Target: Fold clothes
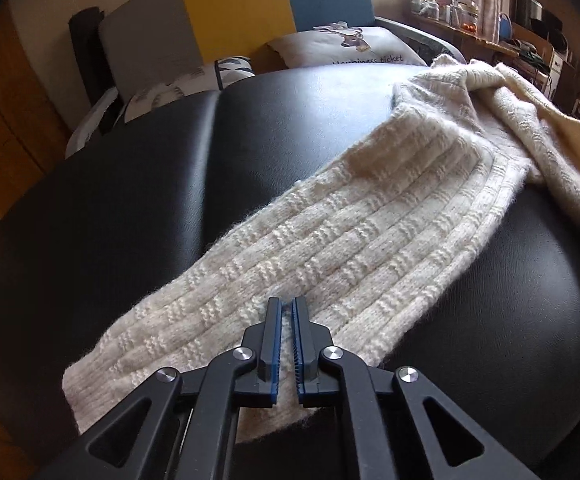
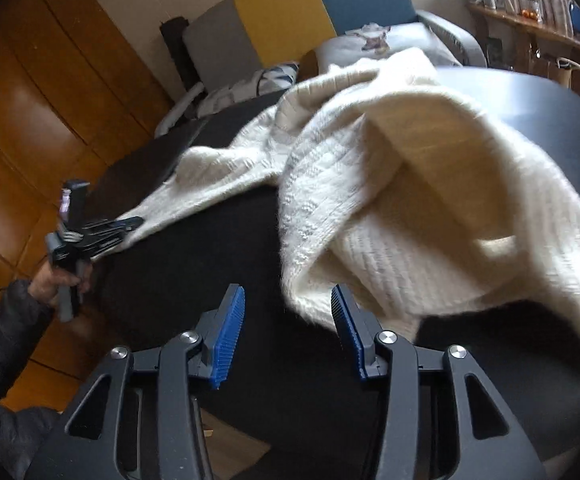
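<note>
A cream cable-knit sweater [image 1: 329,240] lies across a black padded surface [image 1: 170,200]. One long sleeve stretches toward my left gripper [image 1: 286,304], whose jaws are shut on the knit near the cuff. In the right wrist view the same gripper [image 2: 130,224] pinches the sleeve end at the left, held by a hand [image 2: 50,280] in a dark sleeve. The sweater's body [image 2: 369,200] is bunched and folded over, its inside showing. My right gripper [image 2: 288,292] stands open, with the fuzzy edge of the sweater just ahead of its right finger [image 2: 345,320].
Behind the black surface lie printed pillows [image 1: 341,46] against a grey, yellow and blue backrest [image 1: 234,16]. Wooden cabinet doors [image 2: 30,100] fill the left. A shelf with jars [image 2: 521,4] runs along the far right wall.
</note>
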`<state>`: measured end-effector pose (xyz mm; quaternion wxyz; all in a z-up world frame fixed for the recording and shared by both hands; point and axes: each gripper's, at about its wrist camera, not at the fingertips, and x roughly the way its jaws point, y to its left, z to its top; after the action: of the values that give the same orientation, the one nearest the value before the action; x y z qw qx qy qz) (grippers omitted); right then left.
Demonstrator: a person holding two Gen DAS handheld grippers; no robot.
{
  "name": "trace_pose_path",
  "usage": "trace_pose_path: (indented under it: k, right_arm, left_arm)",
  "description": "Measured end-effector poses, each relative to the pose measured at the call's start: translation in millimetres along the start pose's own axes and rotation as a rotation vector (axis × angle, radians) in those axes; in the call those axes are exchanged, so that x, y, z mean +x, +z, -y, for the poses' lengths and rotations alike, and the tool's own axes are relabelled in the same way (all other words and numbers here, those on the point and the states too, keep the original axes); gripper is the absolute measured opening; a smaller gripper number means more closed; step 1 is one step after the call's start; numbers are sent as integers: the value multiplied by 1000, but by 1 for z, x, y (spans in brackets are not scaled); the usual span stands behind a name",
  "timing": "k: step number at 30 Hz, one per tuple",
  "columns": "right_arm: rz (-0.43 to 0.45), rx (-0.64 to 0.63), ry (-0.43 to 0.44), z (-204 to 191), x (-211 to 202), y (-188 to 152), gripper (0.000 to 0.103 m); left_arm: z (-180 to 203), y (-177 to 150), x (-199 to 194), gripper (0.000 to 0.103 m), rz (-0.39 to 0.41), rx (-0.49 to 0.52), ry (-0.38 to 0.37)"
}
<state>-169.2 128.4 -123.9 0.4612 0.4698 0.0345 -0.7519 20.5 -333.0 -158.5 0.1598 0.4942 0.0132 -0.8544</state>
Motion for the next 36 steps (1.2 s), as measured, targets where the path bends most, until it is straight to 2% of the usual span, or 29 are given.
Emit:
trace_pose_path:
  k: [2,4,6,8,10,14,17,19,21,23,27,31,36]
  right_arm:
    - [-12,-24,-17,-5,19,6,48]
    - [-23,-60,-33,-16,24,14,39]
    - [-30,-98,-41,-25,25,24,39]
    - [-26,-143,-61,-30,24,39,39]
    - [-52,-176,-67,-36,44,62,39]
    - [-107,-242,-76,-46,83,109,39]
    - [-148,-291,-82,-54,113,144,39]
    - [-175,-324,-87,-59,133,168,39]
    - [-249,-357,-163,-60,165,173,39]
    - [-340,-390,-250,-46,190,173,36]
    - [-307,-386,-231,-18,186,174,20]
    - [-275,-359,-210,1,181,175,18]
    - [-240,-356,-190,5,176,171,18]
  left_arm:
    - [-7,-7,-5,7,-6,-25,-3]
    - [-18,-15,-11,8,-17,-51,4]
    - [-27,-18,-15,12,-40,-91,16]
    - [-35,-18,-20,12,-64,-132,36]
    - [-30,-14,-34,12,-26,-132,46]
    - [5,14,-60,12,103,-118,-94]
    - [39,40,-47,12,105,-72,-176]
    - [56,50,-32,12,70,-36,-170]
    - [65,54,-15,12,25,-8,-146]
    - [60,45,-9,12,10,-34,-179]
    - [49,30,-7,12,7,-76,-243]
    - [46,25,-9,12,13,-101,-265]
    - [51,26,-12,12,6,-108,-247]
